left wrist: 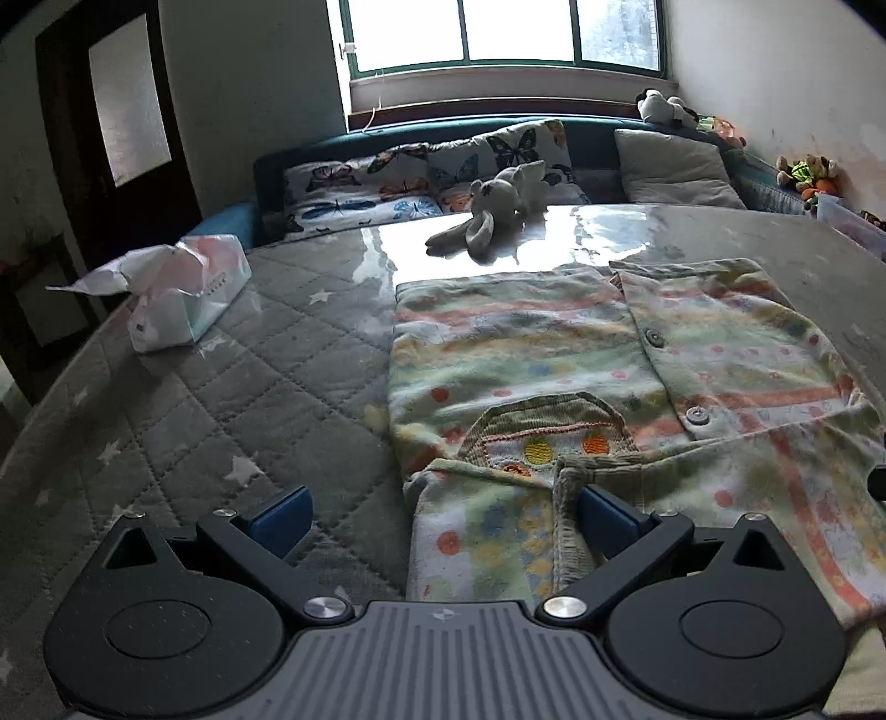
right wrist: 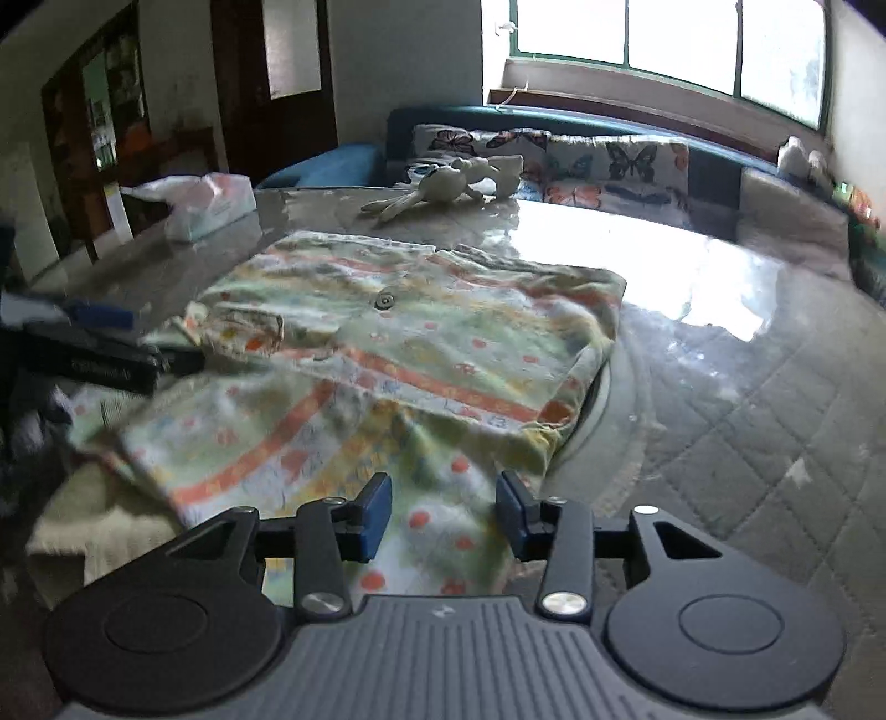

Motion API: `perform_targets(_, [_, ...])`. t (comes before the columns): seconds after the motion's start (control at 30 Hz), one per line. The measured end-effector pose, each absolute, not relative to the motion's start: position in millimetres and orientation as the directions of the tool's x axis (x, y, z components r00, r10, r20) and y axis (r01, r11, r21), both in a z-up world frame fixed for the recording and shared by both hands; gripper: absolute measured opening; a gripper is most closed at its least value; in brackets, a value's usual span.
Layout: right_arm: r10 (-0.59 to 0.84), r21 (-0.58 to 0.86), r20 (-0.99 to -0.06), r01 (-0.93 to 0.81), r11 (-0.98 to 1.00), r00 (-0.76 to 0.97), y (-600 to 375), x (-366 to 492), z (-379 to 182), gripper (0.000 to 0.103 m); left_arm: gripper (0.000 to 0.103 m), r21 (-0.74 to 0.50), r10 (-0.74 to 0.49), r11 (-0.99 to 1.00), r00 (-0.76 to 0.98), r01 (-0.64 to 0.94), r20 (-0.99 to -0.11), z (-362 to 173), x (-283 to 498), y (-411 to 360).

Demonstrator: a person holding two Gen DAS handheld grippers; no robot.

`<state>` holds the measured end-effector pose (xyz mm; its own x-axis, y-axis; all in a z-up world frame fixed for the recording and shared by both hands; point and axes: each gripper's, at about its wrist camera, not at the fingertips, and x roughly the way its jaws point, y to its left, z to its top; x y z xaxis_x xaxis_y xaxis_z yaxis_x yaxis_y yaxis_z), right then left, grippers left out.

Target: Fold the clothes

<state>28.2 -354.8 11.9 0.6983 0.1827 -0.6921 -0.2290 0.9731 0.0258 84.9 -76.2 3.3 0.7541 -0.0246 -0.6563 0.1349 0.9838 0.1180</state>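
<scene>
One garment (left wrist: pixel 581 387) lies on the one table (left wrist: pixel 249 376), with two buttons (left wrist: pixel 655 337) showing on it and one pocket (left wrist: pixel 548 437). One tissue pack (left wrist: pixel 183 299) sits on the table, and one toy rabbit (left wrist: pixel 498 216). Behind, the sofa (left wrist: pixel 266 171) carries three butterfly cushions (left wrist: pixel 360 194) and one plain cushion (left wrist: pixel 675 166). One panda toy (left wrist: pixel 662 105) sits in the corner, with a cluster of small toys (left wrist: pixel 808 171) too blurred to count. Two grippers show: left (left wrist: pixel 443 520) and right (right wrist: pixel 443 515). The window (left wrist: pixel 509 33) shows three panes; one door (left wrist: pixel 127 111) is visible.
</scene>
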Motion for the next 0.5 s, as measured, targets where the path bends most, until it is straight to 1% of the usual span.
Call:
perform_targets(0.13, [0.196, 0.018, -0.676, -0.250, 0.968, 0.710, -349.2, 13.7, 20.2, 0.044, 0.103, 0.129, -0.045, 0.979, 0.779, 0.160, -0.625, 13.6, 66.1, -77.4])
perform_targets(0.23, [0.211, 0.012, -0.670, -0.274, 0.962, 0.712, -341.7, 2.2, 21.0, 0.047, 0.103, 0.141, -0.067, 0.971, 0.782, 0.195, -0.620, 11.3, 53.6, -79.4])
perform_targets(0.37, [0.209, -0.006, -0.691, -0.294, 0.956, 0.692, -334.0, -7.9, 11.6, 0.047, 0.103, 0.239, -0.039, 0.946, 0.807, 0.220, -0.589, 1.5, 38.9, -87.6])
perform_targets(0.5, [0.183, -0.054, -0.674, -0.294, 0.954, 0.716, -331.5, -19.8, 17.5, 0.047, 0.103, 0.276, -0.049, 0.931, 0.831, 0.240, -0.555, 10.7, 24.6, -87.6])
